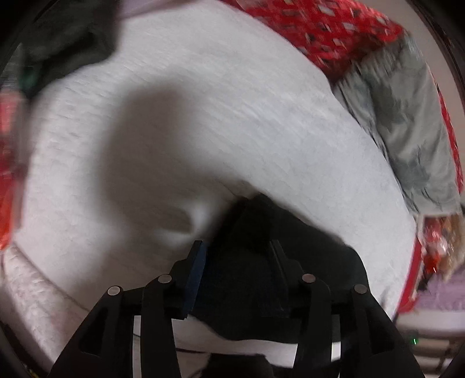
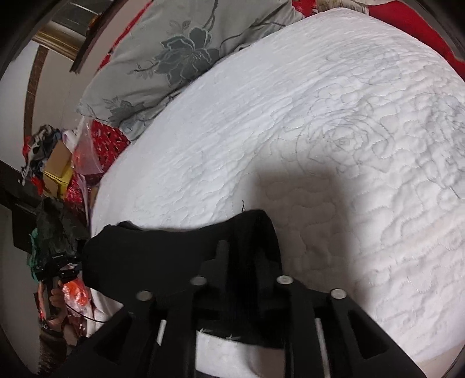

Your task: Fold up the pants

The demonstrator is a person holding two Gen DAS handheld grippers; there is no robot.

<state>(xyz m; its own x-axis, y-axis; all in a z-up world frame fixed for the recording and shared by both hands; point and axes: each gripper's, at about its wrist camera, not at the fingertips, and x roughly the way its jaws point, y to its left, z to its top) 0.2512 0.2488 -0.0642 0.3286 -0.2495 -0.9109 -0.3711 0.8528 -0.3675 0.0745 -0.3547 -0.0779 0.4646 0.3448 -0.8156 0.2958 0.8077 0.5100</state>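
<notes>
I see black pants (image 2: 180, 256) at the near edge of a white quilted mattress (image 2: 290, 145), a grey floral pillow (image 2: 180, 55) at its far edge. Both claws, left gripper (image 1: 235, 247) and right gripper (image 2: 241, 250), sit partly open around the fabric; whether they pinch it I cannot tell.

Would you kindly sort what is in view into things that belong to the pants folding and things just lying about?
Belongs to the job:
- black pants
- left gripper
- right gripper
- white quilted mattress, the work surface

Just lying about:
- grey floral quilt
- red patterned bedding
- cardboard boxes
</notes>
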